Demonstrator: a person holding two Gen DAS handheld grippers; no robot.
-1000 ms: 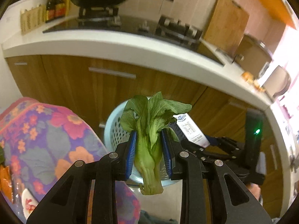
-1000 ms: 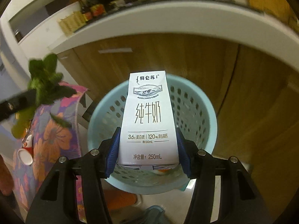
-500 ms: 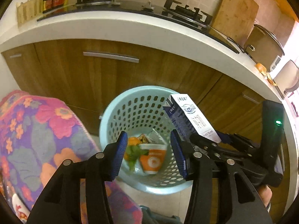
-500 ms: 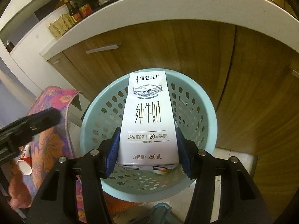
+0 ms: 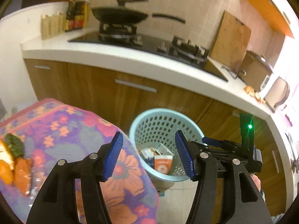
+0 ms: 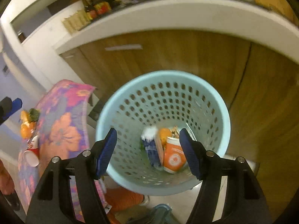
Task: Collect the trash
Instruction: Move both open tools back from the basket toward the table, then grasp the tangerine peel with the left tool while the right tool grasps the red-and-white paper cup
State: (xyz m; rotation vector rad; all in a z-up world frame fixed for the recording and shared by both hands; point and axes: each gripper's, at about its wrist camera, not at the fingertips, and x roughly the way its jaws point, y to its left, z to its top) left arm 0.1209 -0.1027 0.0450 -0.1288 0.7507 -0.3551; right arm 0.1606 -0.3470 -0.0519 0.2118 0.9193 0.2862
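Both tongs are released and empty — the jaws of the right gripper (image 6: 148, 151) and left gripper (image 5: 149, 154) are opening with nothing between them. Just past the right tips sits the basket (image 6: 222, 112), holding a carton (image 6: 151, 149) and a cup (image 6: 173, 157). Left of the left tongs, a flowered cloth (image 5: 61, 128) carries peel (image 5: 5, 166) and a leaf (image 5: 14, 144).

My tools: two, the left tool (image 5: 148, 154) and the right tool (image 6: 148, 152), both opening with nothing between the jaws
Baskets: one blue basket (image 6: 222, 112)
Orange cups in my basket: one (image 6: 173, 157)
Milk cartons in my basket: one (image 6: 151, 149)
Red paper cups on the flowered cloth (image 6: 63, 130): one (image 6: 31, 156)
Woks on the stove: one (image 5: 119, 16)
Cutting boards: one (image 5: 229, 41)
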